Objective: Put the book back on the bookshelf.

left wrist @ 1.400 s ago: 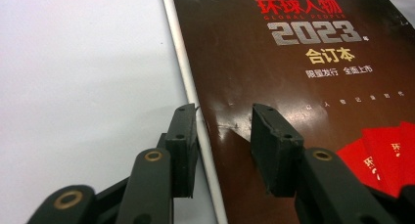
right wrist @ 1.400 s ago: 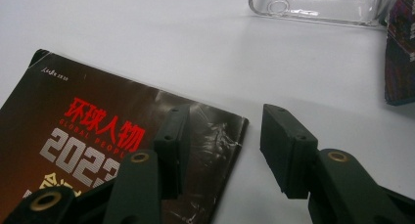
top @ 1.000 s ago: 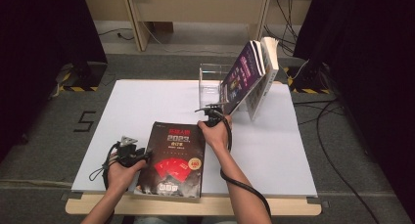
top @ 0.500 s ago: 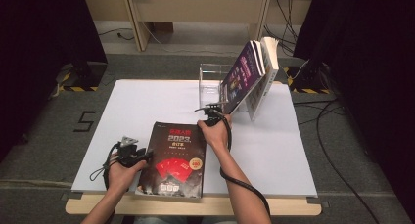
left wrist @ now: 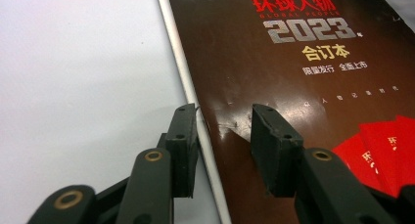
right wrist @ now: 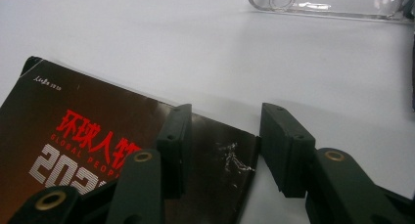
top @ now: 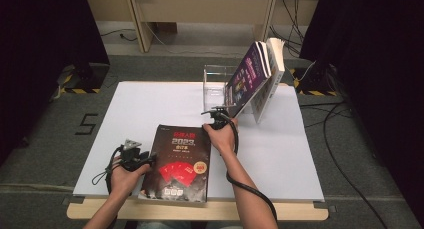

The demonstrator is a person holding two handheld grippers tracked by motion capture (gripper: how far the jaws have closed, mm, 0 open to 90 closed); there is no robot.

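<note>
A thick dark-covered magazine with red lettering [top: 177, 164] lies flat at the white counter's [top: 145, 104] 6 o'clock edge. The left claw [left wrist: 222, 136] straddles its spine edge, jaws apart, gripping nothing. The right claw [right wrist: 222, 145], jaws just closing, spans its far corner. At 1 o'clock, books [top: 255, 76] lean on a clear acrylic stand [top: 216, 81].

One thick, dark-covered magazine with red fan-shaped art and "2023" on its cover [top: 177, 164] lies flat at the near edge of the one white table [top: 150, 104]. At the far right, three books or magazines [top: 257, 79] lean in one clear acrylic stand [top: 216, 84]. Two black two-jaw grippers are present, the left gripper [top: 145, 159] and the right gripper [top: 212, 113].
</note>
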